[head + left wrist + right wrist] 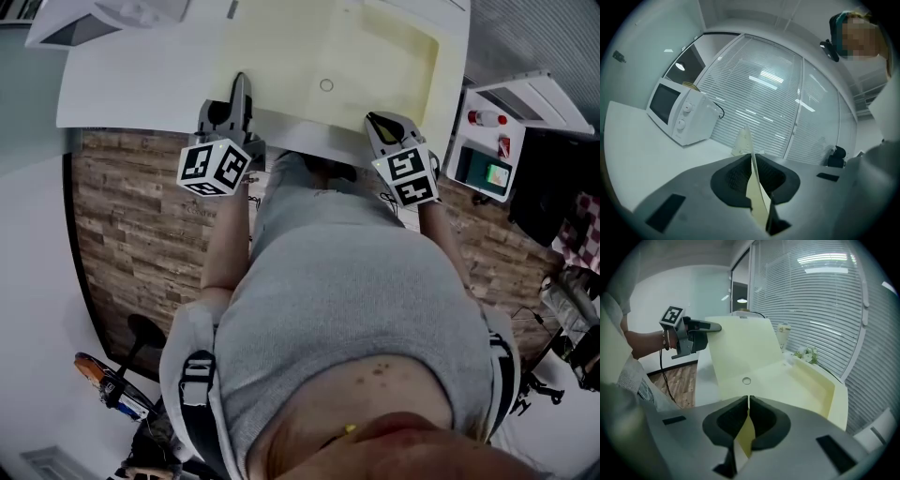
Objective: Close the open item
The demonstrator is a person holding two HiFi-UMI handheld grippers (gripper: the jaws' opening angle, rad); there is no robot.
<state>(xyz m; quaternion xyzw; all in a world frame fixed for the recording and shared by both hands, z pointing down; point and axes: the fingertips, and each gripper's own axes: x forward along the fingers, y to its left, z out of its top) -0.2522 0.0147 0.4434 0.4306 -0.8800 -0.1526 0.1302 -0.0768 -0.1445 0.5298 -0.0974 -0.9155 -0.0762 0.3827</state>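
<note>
The pale yellow, flat cardboard box (398,52) lies open on the white table (122,89). The left gripper (241,89) and right gripper (380,120) each pinch its lid (740,348); best raise both evenly, swinging it right over the tray

I wear a light grey short-sleeved T-shirt (347,309) under dark harness straps (195,394). My grey plastic left gripper (240,89) and right gripper (382,122) each carry a white cube with black square markers (214,167). A thin black cable (661,366) hangs at mid-left.
</note>
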